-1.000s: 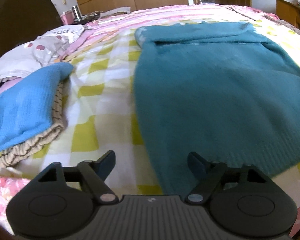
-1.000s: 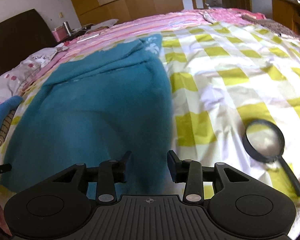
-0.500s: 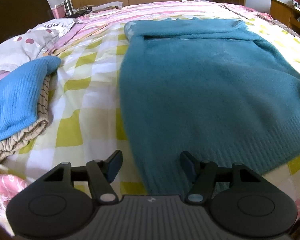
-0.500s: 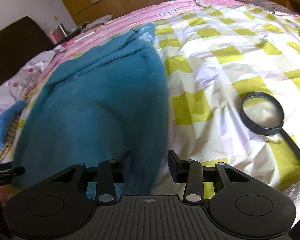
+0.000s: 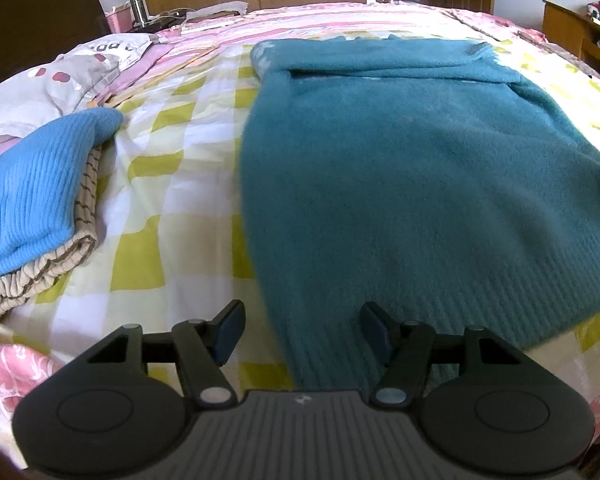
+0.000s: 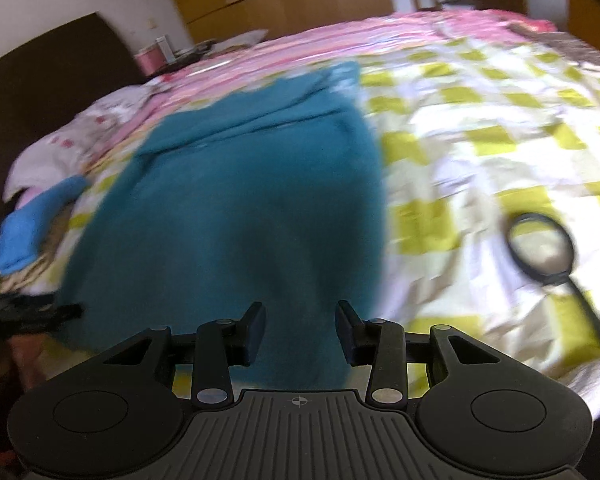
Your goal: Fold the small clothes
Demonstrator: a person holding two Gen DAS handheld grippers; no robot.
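Note:
A teal knitted sweater (image 5: 420, 184) lies flat on the yellow-and-white checked bedspread (image 5: 172, 184), its sleeves folded in at the far end. My left gripper (image 5: 302, 330) is open and empty, over the sweater's near left hem corner. My right gripper (image 6: 300, 330) is open and empty, over the sweater (image 6: 240, 216) at its near right hem. The right wrist view is blurred by motion.
A stack of folded clothes, bright blue (image 5: 28, 196) on striped beige (image 5: 40, 276), lies left of the sweater. A pillow (image 5: 60, 80) sits behind it. A magnifying glass (image 6: 544, 248) lies on the bedspread to the right. A headboard and wardrobe stand beyond.
Both grippers have stayed open and shifted along the sweater's near hem. The left one drew closer to the left hem corner; the right one swung left over the sweater.

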